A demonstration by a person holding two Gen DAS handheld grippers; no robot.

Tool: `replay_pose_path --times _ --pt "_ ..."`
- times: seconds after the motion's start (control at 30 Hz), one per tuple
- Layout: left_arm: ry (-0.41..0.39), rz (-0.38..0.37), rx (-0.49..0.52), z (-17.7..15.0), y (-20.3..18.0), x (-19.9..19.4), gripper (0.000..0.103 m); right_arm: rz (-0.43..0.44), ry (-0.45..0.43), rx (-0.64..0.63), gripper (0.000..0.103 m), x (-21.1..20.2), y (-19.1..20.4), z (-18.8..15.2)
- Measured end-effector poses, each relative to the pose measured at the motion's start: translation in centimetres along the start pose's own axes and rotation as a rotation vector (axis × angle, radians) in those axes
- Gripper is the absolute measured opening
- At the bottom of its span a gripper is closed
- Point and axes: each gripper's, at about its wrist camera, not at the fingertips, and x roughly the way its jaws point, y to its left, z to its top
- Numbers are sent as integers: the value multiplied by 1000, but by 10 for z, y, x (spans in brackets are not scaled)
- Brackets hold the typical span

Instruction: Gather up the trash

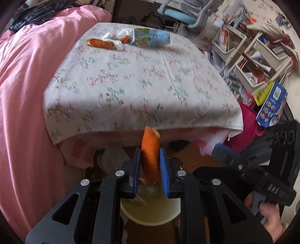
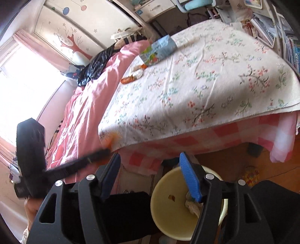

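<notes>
My left gripper point(image 1: 150, 165) is shut on an orange peel point(image 1: 150, 155) and holds it above a cream bin point(image 1: 150, 214) on the floor by the bed's edge. My right gripper point(image 2: 150, 176) is open and empty, above the same bin point(image 2: 168, 221), which holds some scraps. It also shows at the right of the left wrist view point(image 1: 243, 165). On the far side of the floral cloth point(image 1: 135, 78) lie another orange peel point(image 1: 99, 43), a crumpled white wrapper point(image 1: 114, 37) and a blue-green snack bag point(image 1: 150, 37), also seen in the right wrist view point(image 2: 159, 49).
A pink quilt point(image 1: 28, 93) covers the bed's left side. Shelves full of books point(image 1: 243, 56) and a hanging blue box point(image 1: 271, 107) stand at the right. A desk chair point(image 1: 187, 13) is beyond the bed. A black bag point(image 2: 93, 65) lies on the quilt.
</notes>
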Motion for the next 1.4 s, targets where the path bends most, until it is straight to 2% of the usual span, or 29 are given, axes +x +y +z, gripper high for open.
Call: replay_pose_path --times 0.03,0.1,0.17,0.2,0.33,0.57,0.77,1.4 --pt "12 6 8 -4 -2 2 24 -3 -12 -2 65 -2 0 1" --pt "13 -3 8 -6 -3 3 41 -6 -32 -3 66 -8 -1 2" --pt "-18 10 -18 -6 2 -2 53 -8 -50 0 67 -13 -3 3" --pt "-32 5 -39 -5 6 -5 54 -9 -55 3 67 -13 -3 4" --pt "-49 -15 -98 -1 17 -8 56 -13 -70 6 68 -16 -4 5" --pt "-100 -18 -89 5 15 -16 56 -20 -79 -2 69 -16 -4 6" --pt "-140 -23 -120 7 20 -22 56 -21 -87 -7 70 -15 -2 5" --pt "-187 29 -201 11 39 -27 56 -15 -75 -22 70 -14 2 3"
